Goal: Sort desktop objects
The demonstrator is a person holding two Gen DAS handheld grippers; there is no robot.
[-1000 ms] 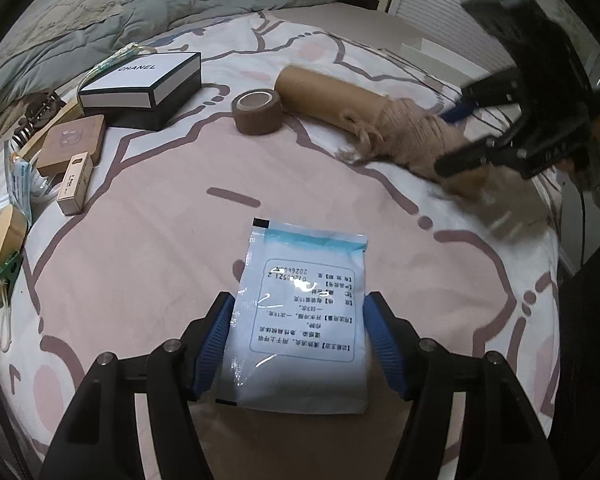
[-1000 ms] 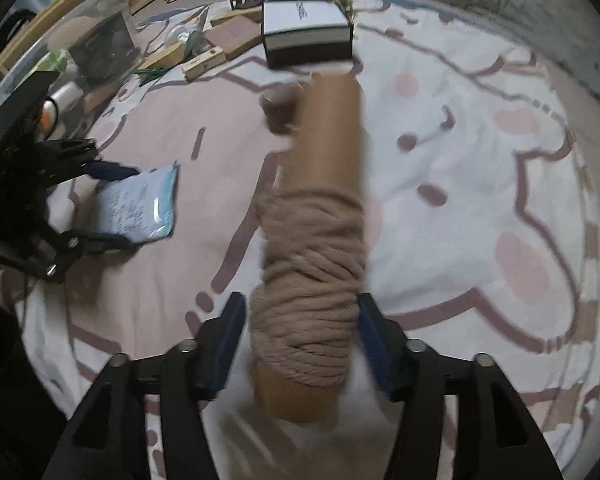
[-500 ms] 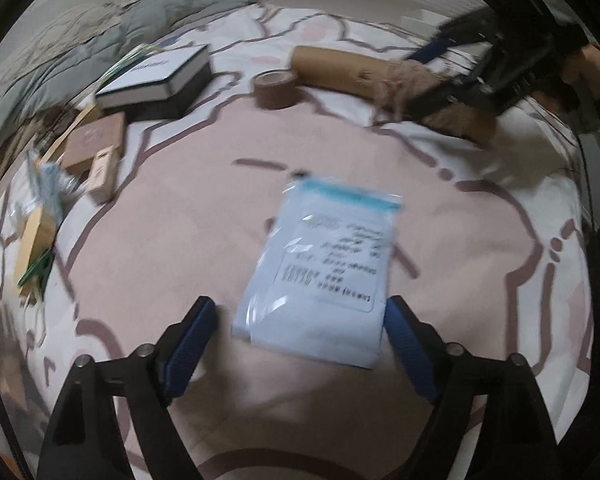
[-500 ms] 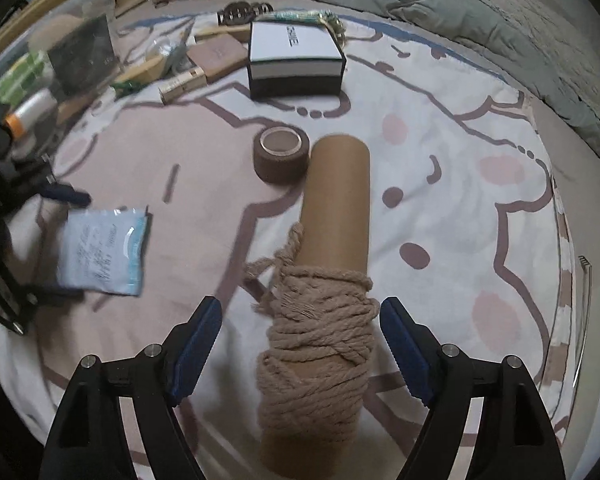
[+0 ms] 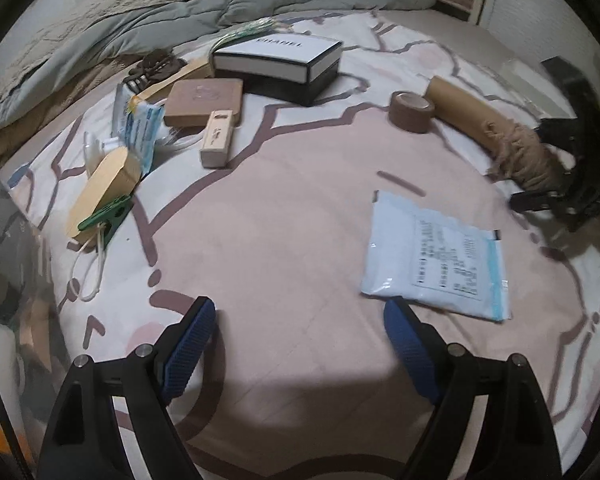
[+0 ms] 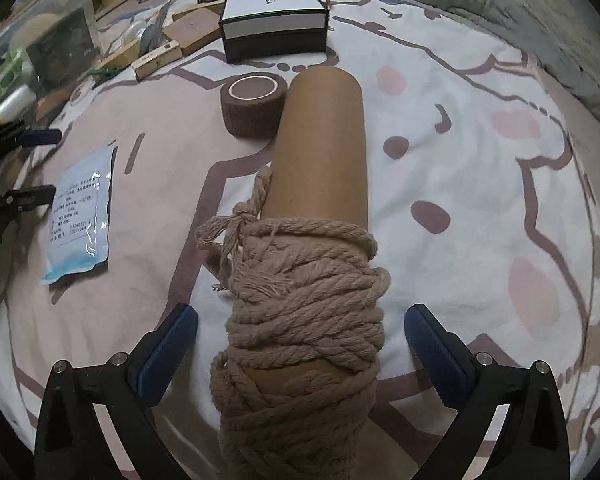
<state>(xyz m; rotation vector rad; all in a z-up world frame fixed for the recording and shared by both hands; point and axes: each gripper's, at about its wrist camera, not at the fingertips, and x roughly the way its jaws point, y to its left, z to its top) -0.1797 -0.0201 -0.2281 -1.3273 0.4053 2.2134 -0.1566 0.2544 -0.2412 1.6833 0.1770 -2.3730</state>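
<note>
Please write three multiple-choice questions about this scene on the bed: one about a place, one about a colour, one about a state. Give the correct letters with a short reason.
1. Where does the round brown tape roll lie?
A. beside the bare end of the brown cardboard tube
B. on the black-and-white box
C. on the pale blue printed pouch

2. What colour is the plastic clip on the tan card?
A. red
B. green
C. yellow

3. How does the right gripper stand to the beige rope wound on the tube?
A. shut on it
B. far from it
C. fingers on both sides, not pressing

Answers: 1 A, the roll sits next to the tube's bare end. 2 B, the clip is green. 3 C, gaps show beside the rope as the jaws are opening.
</note>
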